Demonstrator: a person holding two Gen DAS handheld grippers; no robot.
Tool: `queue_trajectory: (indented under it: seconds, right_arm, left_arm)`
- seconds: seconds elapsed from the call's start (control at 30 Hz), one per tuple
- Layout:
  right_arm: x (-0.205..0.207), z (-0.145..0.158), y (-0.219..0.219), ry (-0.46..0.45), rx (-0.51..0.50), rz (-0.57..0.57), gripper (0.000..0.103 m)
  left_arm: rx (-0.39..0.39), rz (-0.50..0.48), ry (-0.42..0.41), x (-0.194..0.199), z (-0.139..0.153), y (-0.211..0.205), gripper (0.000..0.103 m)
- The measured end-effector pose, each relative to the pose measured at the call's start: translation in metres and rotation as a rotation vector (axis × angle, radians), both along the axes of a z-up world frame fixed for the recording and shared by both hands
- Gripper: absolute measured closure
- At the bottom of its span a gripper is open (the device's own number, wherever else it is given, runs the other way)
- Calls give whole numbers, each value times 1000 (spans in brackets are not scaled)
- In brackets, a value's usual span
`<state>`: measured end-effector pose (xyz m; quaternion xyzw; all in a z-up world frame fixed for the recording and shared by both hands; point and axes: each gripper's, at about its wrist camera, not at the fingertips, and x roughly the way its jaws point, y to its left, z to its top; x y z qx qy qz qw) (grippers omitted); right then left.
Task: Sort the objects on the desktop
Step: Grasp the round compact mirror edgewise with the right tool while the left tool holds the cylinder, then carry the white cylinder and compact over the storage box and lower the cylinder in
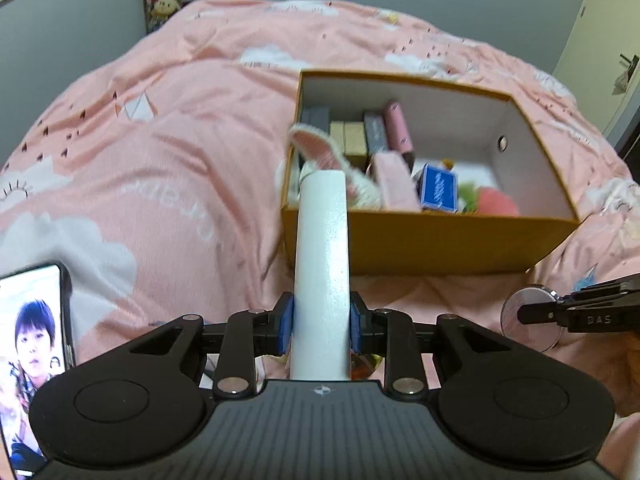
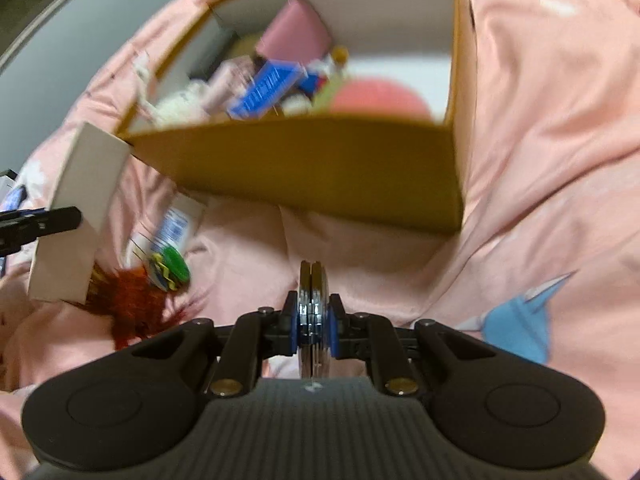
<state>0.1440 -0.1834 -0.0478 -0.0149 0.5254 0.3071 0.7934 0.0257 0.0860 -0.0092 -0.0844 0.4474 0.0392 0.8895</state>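
— Now, what are we holding on the left?

— Our left gripper (image 1: 321,326) is clamped on a white box (image 1: 322,272), long and plain, with a glossy face. It stands between the blue pads (image 1: 285,327) and reaches forward over the pink bed cover (image 1: 160,168), its far end level with the near left corner of the orange box (image 1: 432,244).

— And the orange box itself?

— It sits open on the bed, white inside. Along its far left wall we see small grey and tan cartons (image 1: 352,136) standing in a row, with a pink tube (image 1: 397,128) beside them. Nearer us lie a plush rabbit ear (image 1: 316,148), a blue card box (image 1: 438,188) and something round and red (image 1: 496,204).

— What about the right?

— Our right gripper (image 2: 314,326) is closed on a round silver compact (image 2: 314,312), held on edge so we see only its rim and seam. It hangs low above the bed, before the near wall of the orange box (image 2: 312,168). From the left camera, the same compact (image 1: 528,312) shows its flat face, near the bed's right side.

— Anything else on the bed?

— To the left of the right gripper lie a red fuzzy thing (image 2: 132,304) and a packet with a green lid (image 2: 172,264), blurred. A phone (image 1: 32,352) shows at the left camera's lower left edge.
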Motion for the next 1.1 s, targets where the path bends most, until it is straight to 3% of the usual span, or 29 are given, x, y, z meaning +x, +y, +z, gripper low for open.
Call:
queue_trajectory:
  seconds: [0.13,0.23,0.33,0.6,0.87,1.1]
  right_arm:
    - [-5,27,-12,-61,47,-23,88]
    - [-6,44,-18,-99,79,-40,88]
    - [-9,52,-17,-123,91,-43,88]
    - [-8,72,-22,-162,152,-62,88]
    - [12,109,-29,-284,211,-145,88]
    - [38,105,-32,-302,222,-259,88]
  left_arm:
    - [-40,-20,-24,2,12,-3,71]
    - [-25,-38,-69,1,23,-11,72]
    - [-9,-53,-119,1,38,-18,72]
    - [-82,-124,-189,25,67,-30,72]
    - [-146,-166,-169,69,62,-50,72]
    - [-247,-167,-154,112,55,-54,72]
